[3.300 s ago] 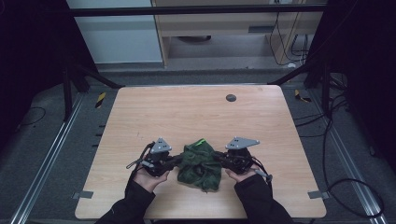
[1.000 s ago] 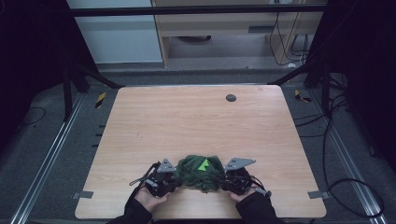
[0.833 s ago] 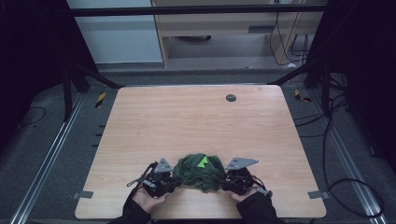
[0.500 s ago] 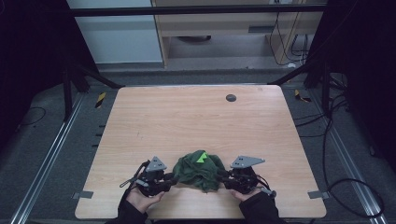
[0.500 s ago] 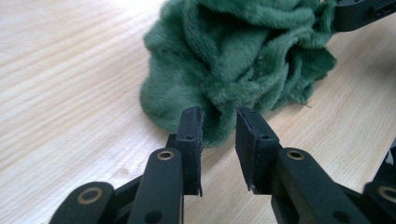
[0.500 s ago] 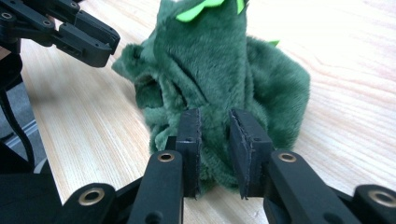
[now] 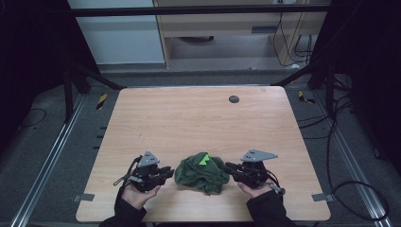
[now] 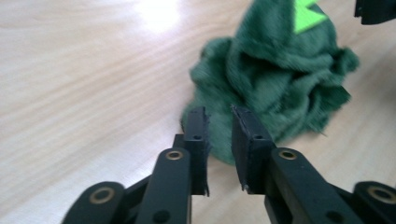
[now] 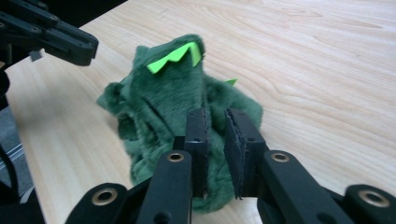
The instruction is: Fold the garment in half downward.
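Left gripper [image 7: 166, 173]: held in the person's left hand [image 7: 138, 195] near the table's near edge, just left of the cloth. Its jaws stand a narrow gap apart with nothing between them; they have just been closing a little. In the left gripper view the tips [image 8: 218, 122] sit just short of the cloth's edge, grasping nothing.

Right gripper [image 7: 228, 166]: held in the right hand [image 7: 253, 189], just right of the cloth, pointing at it. Jaws a narrow gap apart, released, having just closed a little; in the right gripper view [image 9: 214, 122] the cloth shows behind the gap, not pinched.

Cloth [image 7: 202, 172]: dark green, fuzzy, bunched into a heap with a bright green patch [image 7: 204, 159] near its top. It lies on the table between the two grippers.

Table [image 7: 198, 118]: light wood, with a small dark round spot [image 7: 233, 99] near its far edge.
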The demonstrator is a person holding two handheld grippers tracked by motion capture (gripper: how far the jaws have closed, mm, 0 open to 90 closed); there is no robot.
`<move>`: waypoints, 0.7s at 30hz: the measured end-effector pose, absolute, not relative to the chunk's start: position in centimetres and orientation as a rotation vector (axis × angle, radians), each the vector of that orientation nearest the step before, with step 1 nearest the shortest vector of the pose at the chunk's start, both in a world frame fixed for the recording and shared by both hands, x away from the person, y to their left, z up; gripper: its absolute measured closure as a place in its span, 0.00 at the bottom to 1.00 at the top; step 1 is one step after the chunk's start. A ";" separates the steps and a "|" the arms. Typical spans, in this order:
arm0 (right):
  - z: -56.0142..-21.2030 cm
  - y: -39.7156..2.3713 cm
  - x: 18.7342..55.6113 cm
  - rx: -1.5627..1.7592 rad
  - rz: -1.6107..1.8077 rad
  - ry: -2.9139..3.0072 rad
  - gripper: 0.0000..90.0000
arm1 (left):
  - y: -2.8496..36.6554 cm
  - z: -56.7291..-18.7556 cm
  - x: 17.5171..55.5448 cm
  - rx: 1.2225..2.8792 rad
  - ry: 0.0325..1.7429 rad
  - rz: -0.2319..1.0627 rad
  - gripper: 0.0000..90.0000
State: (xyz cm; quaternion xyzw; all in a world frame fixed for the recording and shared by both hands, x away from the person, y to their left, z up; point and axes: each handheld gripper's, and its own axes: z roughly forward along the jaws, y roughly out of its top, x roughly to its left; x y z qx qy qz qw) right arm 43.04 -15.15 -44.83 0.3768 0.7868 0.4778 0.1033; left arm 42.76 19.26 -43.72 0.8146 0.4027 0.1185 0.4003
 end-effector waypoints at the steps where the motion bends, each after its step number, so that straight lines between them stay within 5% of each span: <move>1: -44.8 -15.1 43.2 1.122 1.407 2.319 0.90 | 19.3 -43.6 43.0 2.058 1.021 0.305 0.88; 21: -44.1 -14.0 46.8 1.166 1.380 2.272 1.00 | 17.3 -43.8 46.8 2.018 1.032 0.347 1.00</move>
